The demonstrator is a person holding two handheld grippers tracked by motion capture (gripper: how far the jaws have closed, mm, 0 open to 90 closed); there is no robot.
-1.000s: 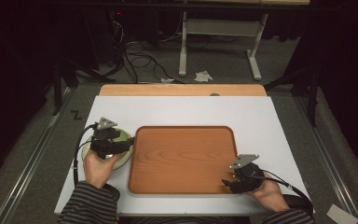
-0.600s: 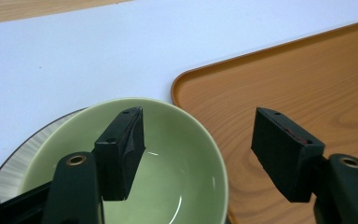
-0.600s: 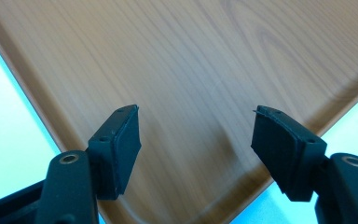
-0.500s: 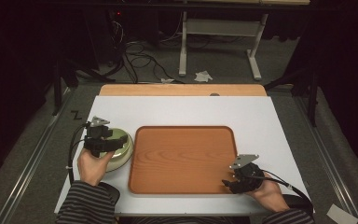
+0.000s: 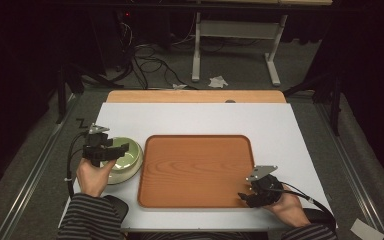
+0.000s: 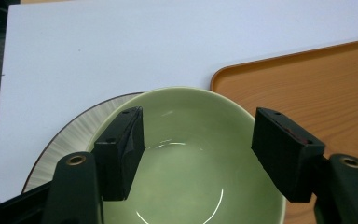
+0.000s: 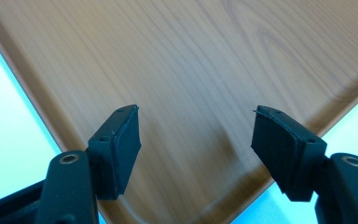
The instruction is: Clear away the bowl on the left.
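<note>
Jaws wide apart on both my grippers, and neither is clamped on anything. My left gripper [image 5: 116, 150] hovers over the glossy pale green ceramic bowl [image 5: 126, 159]; in the left gripper view its two black jaws straddle the hollow of the bowl [image 6: 186, 182], one over the near-left wall and the other out past the right rim, touching nothing as far as I can tell. That bowl sits on a round plate with a fine grey ribbed pattern [image 6: 70, 140], whose edge peeks out on the bowl's left. Bowl and plate rest on the white tabletop [image 5: 200, 120], just beside the left edge of the rounded rectangular wood-grain tray [image 5: 195, 170], close but not on it.

My right gripper [image 5: 244, 196] idles low at the tray's near right corner, its jaws spread over bare wood [image 7: 191, 84] with nothing between them.

As I judge it, the work is barely begun: the tray is bare, and the bowl is not yet gripped. What is left, I'd guess, is closing on the bowl's rim, lifting it and setting it on the tray, perhaps the plate too.

No brand, label or writing is readable on the bowl, plate, tray or table.
</note>
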